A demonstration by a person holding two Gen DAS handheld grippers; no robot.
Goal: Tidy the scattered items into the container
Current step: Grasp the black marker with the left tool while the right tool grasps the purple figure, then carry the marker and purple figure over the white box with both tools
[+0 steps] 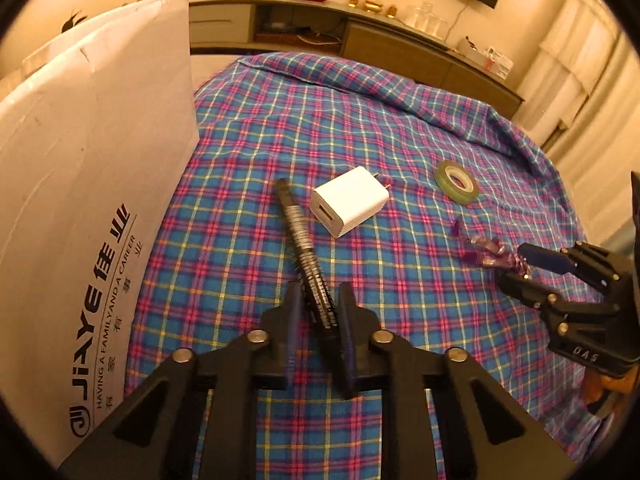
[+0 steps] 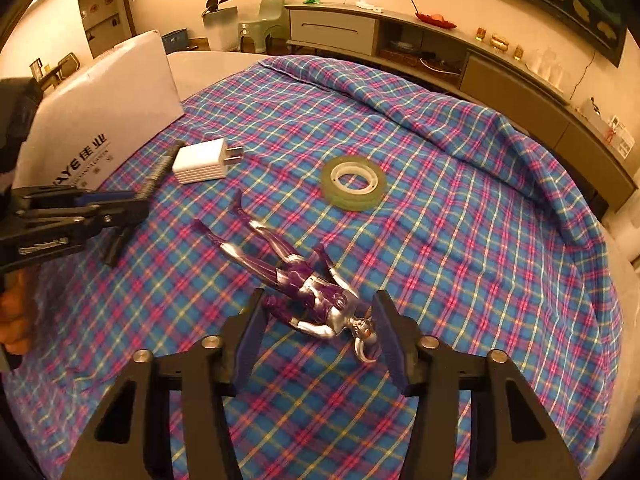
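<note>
Black pen [image 1: 306,256] pinched between left jaws; purple figure [image 2: 304,284] lies between spread right jaws.

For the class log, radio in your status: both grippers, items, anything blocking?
Left gripper closing around black pen, grip unconfirmed. Right gripper open, straddling purple figure. Charger, tape roll loose. Nothing blocking.

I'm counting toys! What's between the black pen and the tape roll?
The white charger lies between the black pen and the tape roll, clearest in the left wrist view.
</note>
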